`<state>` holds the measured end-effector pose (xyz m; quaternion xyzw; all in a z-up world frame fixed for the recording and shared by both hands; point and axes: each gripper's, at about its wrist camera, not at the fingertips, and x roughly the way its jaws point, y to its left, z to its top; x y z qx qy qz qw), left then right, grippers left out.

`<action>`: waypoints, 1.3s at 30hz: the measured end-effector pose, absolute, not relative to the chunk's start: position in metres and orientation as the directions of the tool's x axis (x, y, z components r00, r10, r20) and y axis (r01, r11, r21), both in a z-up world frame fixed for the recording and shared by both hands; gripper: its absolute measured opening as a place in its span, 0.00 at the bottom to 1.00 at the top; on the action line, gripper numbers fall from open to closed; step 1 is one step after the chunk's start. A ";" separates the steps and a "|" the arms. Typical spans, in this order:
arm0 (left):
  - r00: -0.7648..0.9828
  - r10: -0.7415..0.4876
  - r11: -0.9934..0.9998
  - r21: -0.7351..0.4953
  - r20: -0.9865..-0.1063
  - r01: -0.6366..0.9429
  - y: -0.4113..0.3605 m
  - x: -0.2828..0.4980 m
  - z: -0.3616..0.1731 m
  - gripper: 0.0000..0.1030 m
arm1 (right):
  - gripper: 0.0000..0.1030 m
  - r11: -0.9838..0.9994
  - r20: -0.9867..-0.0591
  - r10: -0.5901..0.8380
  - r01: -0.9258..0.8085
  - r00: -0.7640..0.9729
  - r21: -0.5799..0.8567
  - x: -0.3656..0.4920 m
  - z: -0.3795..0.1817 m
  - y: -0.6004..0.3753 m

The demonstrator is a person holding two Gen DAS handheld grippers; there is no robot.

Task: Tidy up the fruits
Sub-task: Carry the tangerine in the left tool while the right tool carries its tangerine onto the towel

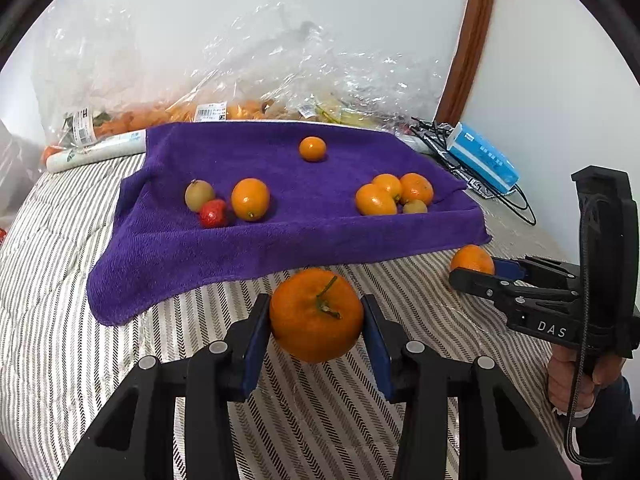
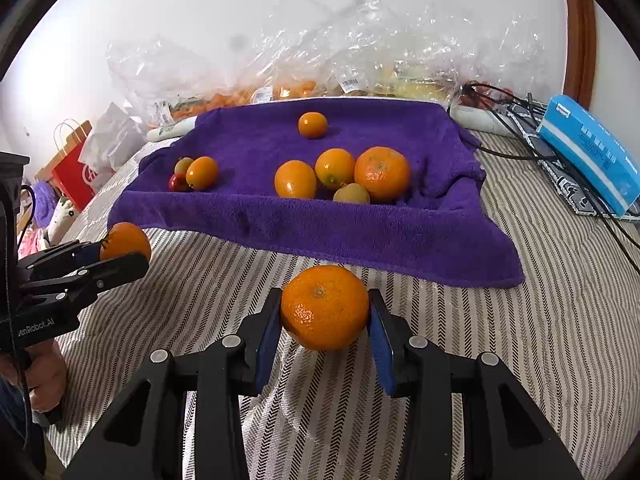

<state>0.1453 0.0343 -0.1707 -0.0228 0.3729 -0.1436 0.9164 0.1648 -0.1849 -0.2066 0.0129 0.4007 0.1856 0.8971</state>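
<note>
We've got 2 mandarins up at once: our left gripper (image 1: 316,316) pinches the stemmed mandarin (image 1: 317,314), our right gripper (image 2: 325,308) clamps the other mandarin (image 2: 325,307), both jaws narrowed onto the fruit, just short of the towel (image 1: 280,240) at 12 o'clock. Likely they're headed for the citrus cluster (image 2: 344,176), while the strawberry (image 1: 213,213) group sits at 10 o'clock.
</note>
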 end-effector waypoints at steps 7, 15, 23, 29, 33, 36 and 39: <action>0.690 -0.302 0.951 -0.154 -0.658 0.269 0.033 0.141 -0.168 0.41 | 0.40 0.937 -0.714 0.331 -0.307 0.617 0.169 0.165 -0.206 -0.186; 0.698 -0.314 0.948 -0.171 -0.644 0.268 0.035 0.137 -0.166 0.41 | 0.40 0.946 -0.709 0.298 -0.298 0.639 0.129 0.162 -0.204 -0.183; 0.700 -0.323 0.946 -0.184 -0.637 0.268 0.037 0.133 -0.165 0.41 | 0.40 0.935 -0.668 0.348 -0.296 0.657 0.196 0.148 -0.197 -0.186; 0.704 -0.318 0.948 -0.209 -0.635 0.240 0.043 0.134 -0.163 0.41 | 0.40 0.935 -0.685 0.344 -0.297 0.642 0.192 0.141 -0.196 -0.181; 0.715 -0.308 0.951 -0.225 -0.628 0.212 0.048 0.132 -0.157 0.41 | 0.40 0.937 -0.677 0.342 -0.287 0.652 0.198 0.141 -0.188 -0.186; 0.725 -0.296 0.954 -0.226 -0.622 0.196 0.051 0.124 -0.150 0.41 | 0.40 0.944 -0.665 0.321 -0.281 0.675 0.170 0.141 -0.178 -0.190; 0.733 -0.292 0.954 -0.237 -0.614 0.181 0.055 0.120 -0.139 0.41 | 0.40 0.947 -0.643 0.315 -0.277 0.698 0.163 0.142 -0.165 -0.195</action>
